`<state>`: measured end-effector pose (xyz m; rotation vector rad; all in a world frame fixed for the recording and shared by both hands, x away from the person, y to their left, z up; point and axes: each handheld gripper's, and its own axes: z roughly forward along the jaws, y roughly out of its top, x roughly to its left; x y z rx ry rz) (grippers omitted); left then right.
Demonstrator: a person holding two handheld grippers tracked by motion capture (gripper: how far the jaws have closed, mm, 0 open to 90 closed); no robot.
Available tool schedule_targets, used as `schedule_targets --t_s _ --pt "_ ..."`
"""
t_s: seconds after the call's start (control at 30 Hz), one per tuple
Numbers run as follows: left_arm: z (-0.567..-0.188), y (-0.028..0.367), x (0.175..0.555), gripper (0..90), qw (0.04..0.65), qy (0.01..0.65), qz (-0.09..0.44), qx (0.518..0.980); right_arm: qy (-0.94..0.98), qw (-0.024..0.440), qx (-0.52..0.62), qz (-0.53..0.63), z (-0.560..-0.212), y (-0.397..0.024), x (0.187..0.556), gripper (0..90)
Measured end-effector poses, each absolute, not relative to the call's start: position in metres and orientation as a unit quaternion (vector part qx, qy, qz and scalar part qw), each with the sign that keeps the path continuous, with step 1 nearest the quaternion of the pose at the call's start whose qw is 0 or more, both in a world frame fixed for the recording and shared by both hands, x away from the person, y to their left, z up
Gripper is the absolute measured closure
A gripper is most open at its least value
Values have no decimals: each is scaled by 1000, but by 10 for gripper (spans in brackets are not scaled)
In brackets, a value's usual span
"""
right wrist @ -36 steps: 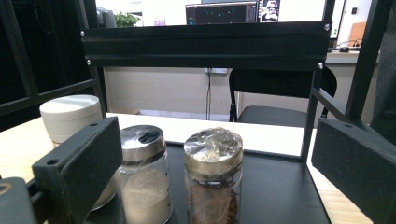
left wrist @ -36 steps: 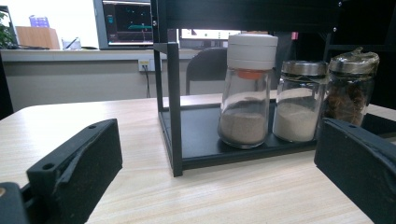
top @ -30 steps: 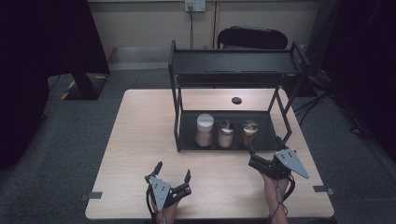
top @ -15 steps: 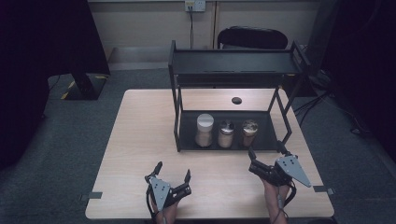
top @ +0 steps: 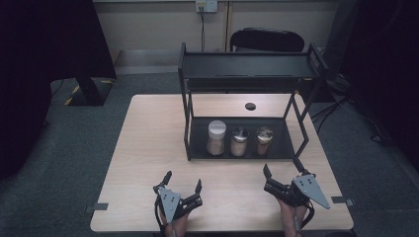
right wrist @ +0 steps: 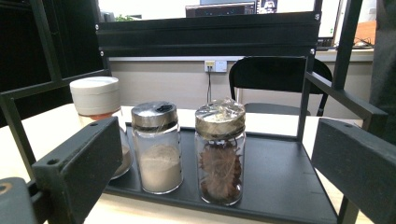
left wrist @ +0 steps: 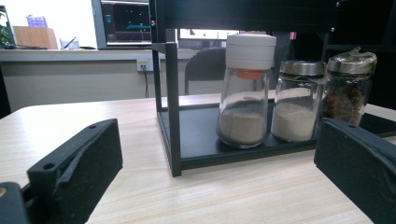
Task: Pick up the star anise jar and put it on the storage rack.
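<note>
A black two-tier rack (top: 247, 74) stands on the wooden table (top: 153, 138). On its lower shelf (top: 197, 140) stand three glass jars in a row: a white-capped jar (top: 216, 137) (left wrist: 246, 88) (right wrist: 99, 119) of tan powder, a metal-lidded jar (top: 239, 141) (left wrist: 295, 100) (right wrist: 156, 147) of pale powder, and a jar of star anise (top: 263, 140) (left wrist: 348, 86) (right wrist: 220, 151). My left gripper (top: 184, 185) (left wrist: 219, 172) rests open near the table's front edge, left of the rack. My right gripper (top: 281, 173) (right wrist: 219, 172) is open just in front of the rack. Both hold nothing.
A small dark round object (top: 250, 105) lies on the table behind the rack. A black chair (top: 267, 40) stands beyond the table's far edge. The rack's upright posts (left wrist: 172, 107) frame the shelf opening. Bare tabletop stretches left of the rack.
My right gripper has drawn back slightly toward the table's front edge. The left gripper and the jars have not moved.
</note>
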<state>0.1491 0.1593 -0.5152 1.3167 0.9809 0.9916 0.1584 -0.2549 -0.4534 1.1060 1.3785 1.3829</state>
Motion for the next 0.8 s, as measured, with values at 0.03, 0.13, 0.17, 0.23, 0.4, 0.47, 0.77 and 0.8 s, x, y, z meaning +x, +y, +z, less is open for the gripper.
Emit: schedule_targets --t_s 0.03,0.13,0.17,0.23,0.4,0.47,0.77,0.8 --pt "-515 159 149 6 574 419 423 562 553 434 444 555 -454 -255 157 10" --pt "-515 159 149 6 574 419 423 562 552 434 448 553 -456 -254 155 10" --pt "-515 159 149 6 574 419 423 562 552 433 448 553 -457 -255 154 10" --pt "-515 159 149 6 574 419 423 562 554 433 449 551 -458 -255 152 10" --pt "-515 159 149 6 574 419 423 562 551 431 455 551 -463 -256 147 11" --pt "-515 159 149 6 574 419 423 562 551 431 456 550 -465 -256 146 11" --pt "-515 159 149 6 574 419 423 562 555 431 459 544 -474 -255 142 10" --pt "-515 159 149 6 574 419 423 562 555 430 459 544 -475 -255 141 10"
